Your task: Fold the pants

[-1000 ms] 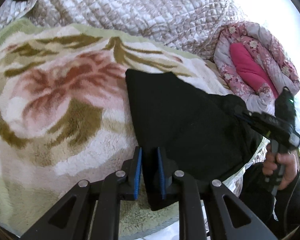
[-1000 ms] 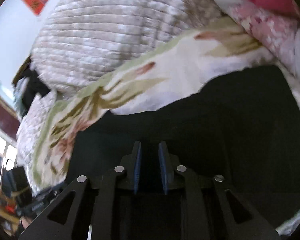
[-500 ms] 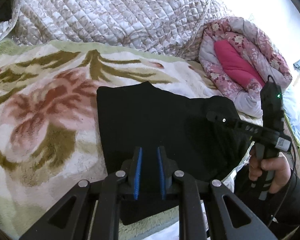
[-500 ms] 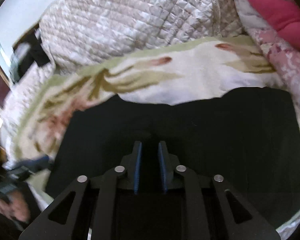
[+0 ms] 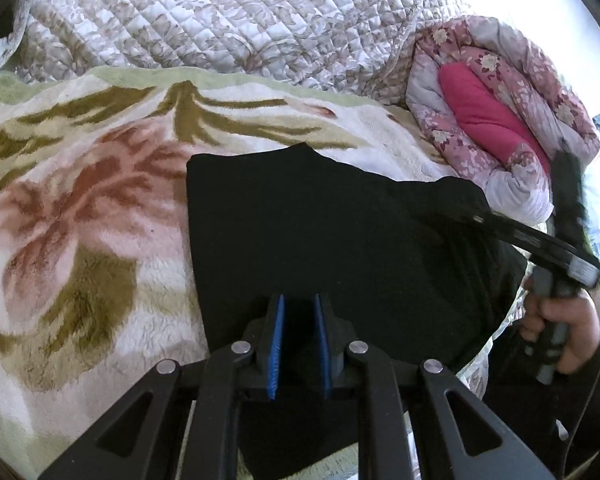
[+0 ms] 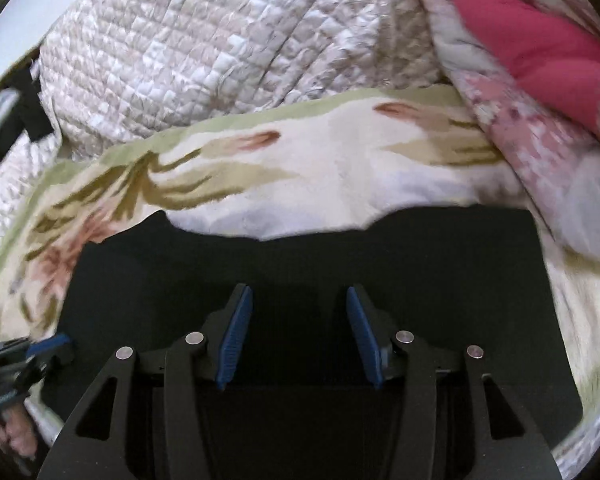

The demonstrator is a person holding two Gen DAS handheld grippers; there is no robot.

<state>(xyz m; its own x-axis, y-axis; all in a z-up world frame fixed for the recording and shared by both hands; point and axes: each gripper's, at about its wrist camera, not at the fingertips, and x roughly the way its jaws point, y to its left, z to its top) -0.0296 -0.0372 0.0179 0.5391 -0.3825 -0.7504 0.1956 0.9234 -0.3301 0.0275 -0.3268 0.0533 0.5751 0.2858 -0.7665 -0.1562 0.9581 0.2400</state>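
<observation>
The black pants (image 5: 332,232) lie folded flat on a floral fleece blanket (image 5: 80,208). My left gripper (image 5: 299,308) is shut on the near edge of the pants, with black cloth between its blue pads. In the right wrist view the pants (image 6: 300,264) spread wide below the blanket (image 6: 320,160). My right gripper (image 6: 300,300) is open just above the cloth, nothing between its pads. The right gripper also shows in the left wrist view (image 5: 476,216), held by a hand at the pants' right edge.
A quilted beige cover (image 5: 220,20) is heaped behind the blanket. A rolled pink floral quilt with a magenta lining (image 5: 496,120) lies at the right, close to the pants. The bed edge runs along the near side.
My right gripper has opened and let go of the pants. The pants have been laid down flatter on the blanket. My left gripper stays shut on the near edge.
</observation>
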